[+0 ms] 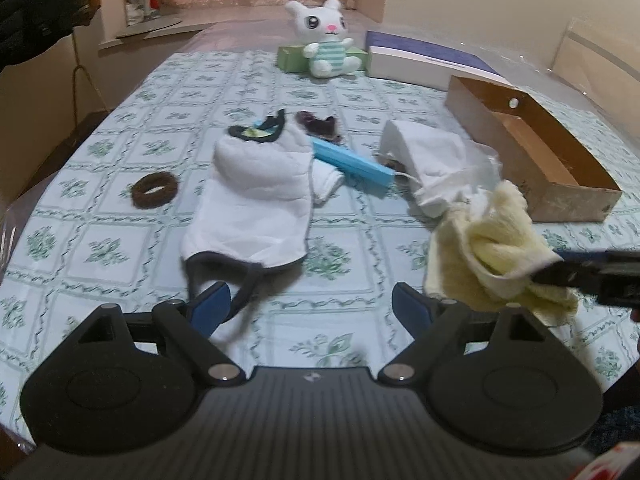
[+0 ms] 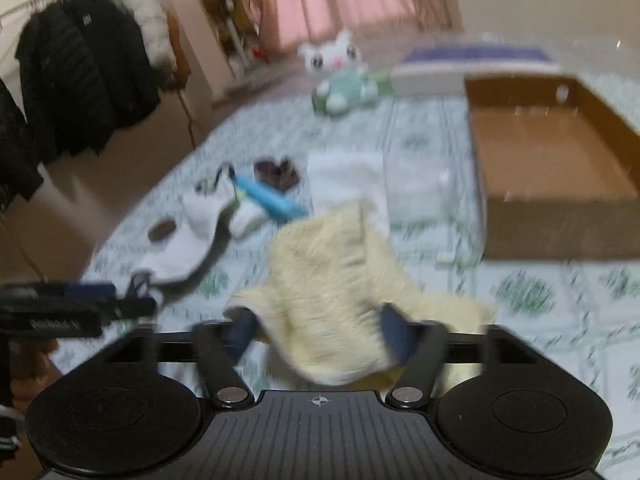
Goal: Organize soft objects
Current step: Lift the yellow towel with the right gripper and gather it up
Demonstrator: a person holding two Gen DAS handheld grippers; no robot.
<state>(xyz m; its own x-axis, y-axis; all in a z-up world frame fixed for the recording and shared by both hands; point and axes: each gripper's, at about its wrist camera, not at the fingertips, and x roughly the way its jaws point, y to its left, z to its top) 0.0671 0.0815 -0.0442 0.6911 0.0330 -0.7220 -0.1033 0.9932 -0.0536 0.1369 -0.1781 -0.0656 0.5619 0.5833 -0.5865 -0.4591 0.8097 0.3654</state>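
Yellow fluffy cloth [image 2: 332,280] between spread right tongs [image 2: 320,336], draped over them

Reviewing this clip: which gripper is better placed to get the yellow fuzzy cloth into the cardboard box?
Right. The right gripper has open jaws either side of the yellow cloth, and the cardboard box lies ahead on its side. The left gripper stands open over the white mask.

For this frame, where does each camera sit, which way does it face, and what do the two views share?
Left wrist: on the left gripper, open, facing a white mask on the table; the right gripper enters at right.
Right wrist: on the right gripper, open around a yellow cloth, facing the cardboard box.
Shared: cloth, mask, box, plush bunny.
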